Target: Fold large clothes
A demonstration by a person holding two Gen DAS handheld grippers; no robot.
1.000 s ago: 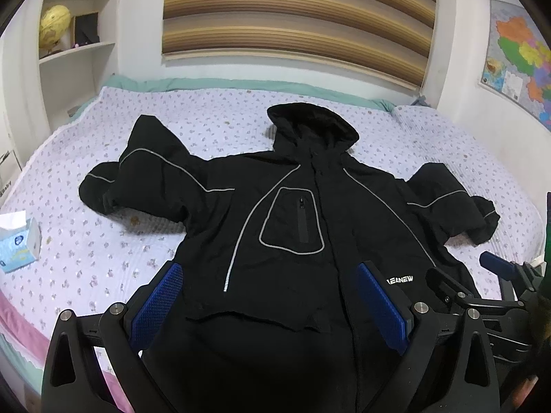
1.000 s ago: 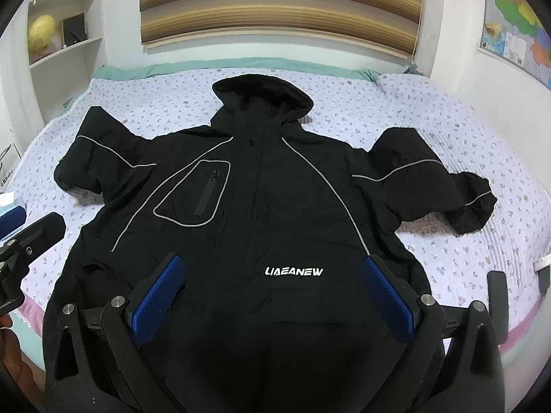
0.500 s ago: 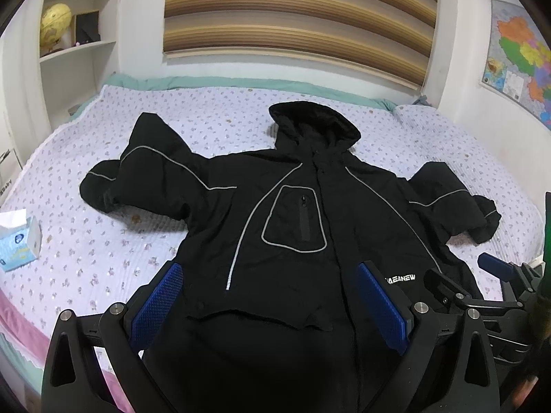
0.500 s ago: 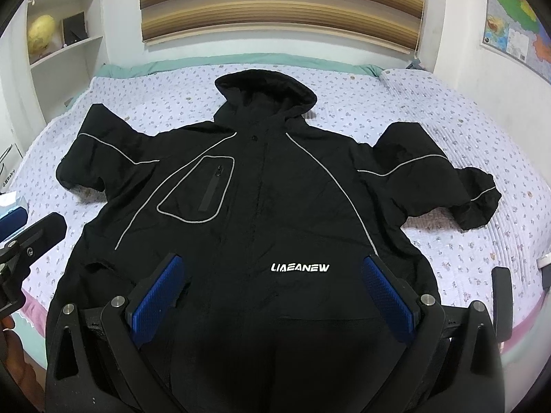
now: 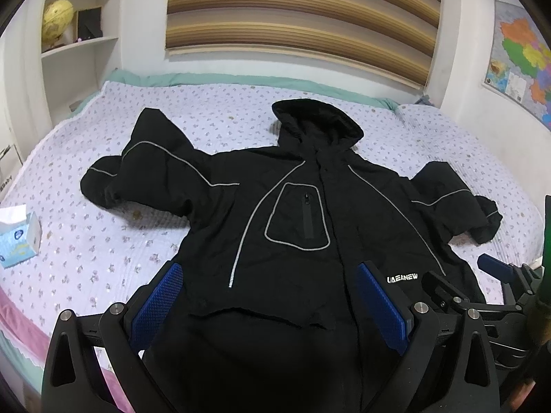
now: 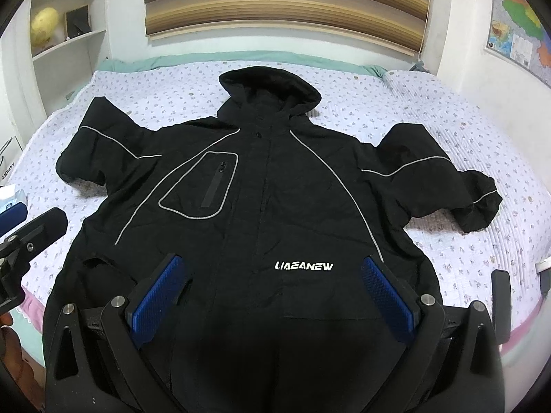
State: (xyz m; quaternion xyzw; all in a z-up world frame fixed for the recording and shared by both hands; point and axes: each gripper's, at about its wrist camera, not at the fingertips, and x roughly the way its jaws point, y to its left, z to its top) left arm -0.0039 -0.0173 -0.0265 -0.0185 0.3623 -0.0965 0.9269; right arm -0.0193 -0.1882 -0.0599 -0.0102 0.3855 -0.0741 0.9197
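- Left gripper (image 5: 268,306): blue-padded fingers (image 5: 156,304) are standing wide apart, gripping nothing, hovering over the lower hem area of the jacket.
- Right gripper (image 6: 275,297): fingers (image 6: 387,297) are likewise spread wide and holding nothing, framing the white "LIAEANEW" lettering (image 6: 303,266) on the lower front.
- Each gripper is showing at the edge of the other's view (right one at the left wrist view's right edge, left one at the right wrist view's left edge).
- Black hooded jacket (image 6: 261,186) is lying face up on the bed, front closed, hood (image 6: 270,91) pointing toward the far wall, both sleeves spread outward and bunching at the cuffs.
- Grey piping is running across the chest and around a zipped chest pocket (image 6: 206,186).
- Floral bedspread (image 5: 86,241) is lying beneath the jacket; a tissue box (image 5: 19,237) is sitting on it, well apart from the nearer sleeve.
- Behind: striped blind (image 5: 303,10), shelf with a yellow globe (image 5: 56,20), wall map (image 5: 523,58).
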